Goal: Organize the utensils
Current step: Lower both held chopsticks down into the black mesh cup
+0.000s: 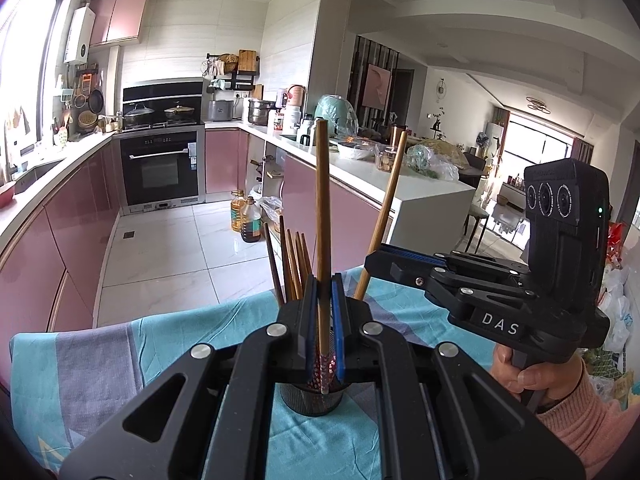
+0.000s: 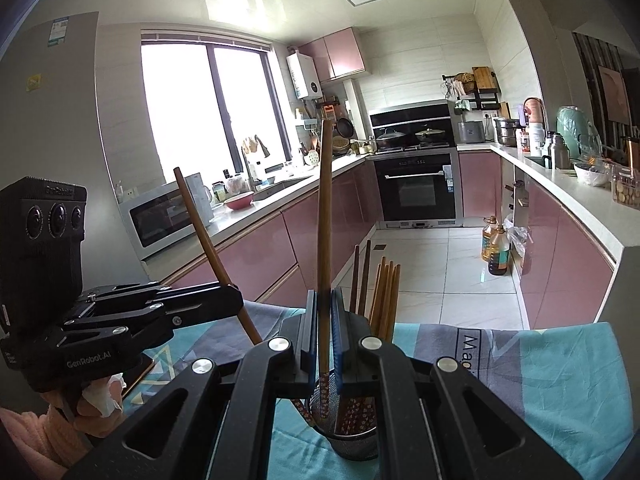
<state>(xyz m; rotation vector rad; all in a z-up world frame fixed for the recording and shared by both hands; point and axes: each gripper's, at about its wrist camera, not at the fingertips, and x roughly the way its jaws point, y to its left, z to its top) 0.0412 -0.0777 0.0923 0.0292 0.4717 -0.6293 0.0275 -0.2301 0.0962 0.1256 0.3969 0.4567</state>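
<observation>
One teal patterned cloth covers the table, pink kitchen cabinets beyond

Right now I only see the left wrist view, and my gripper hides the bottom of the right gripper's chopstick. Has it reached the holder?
Observer: Yes. The right gripper is shut on the right chopstick, whose flowered end appears to dip inside the black mesh holder.
Operator: And mine?
Observer: The left gripper holds the left chopstick slanted; its flowered end sits at the holder's left rim, in or out I cannot tell.
Operator: The others?
Observer: The other chopsticks stand with flowered ends inside the holder.
</observation>
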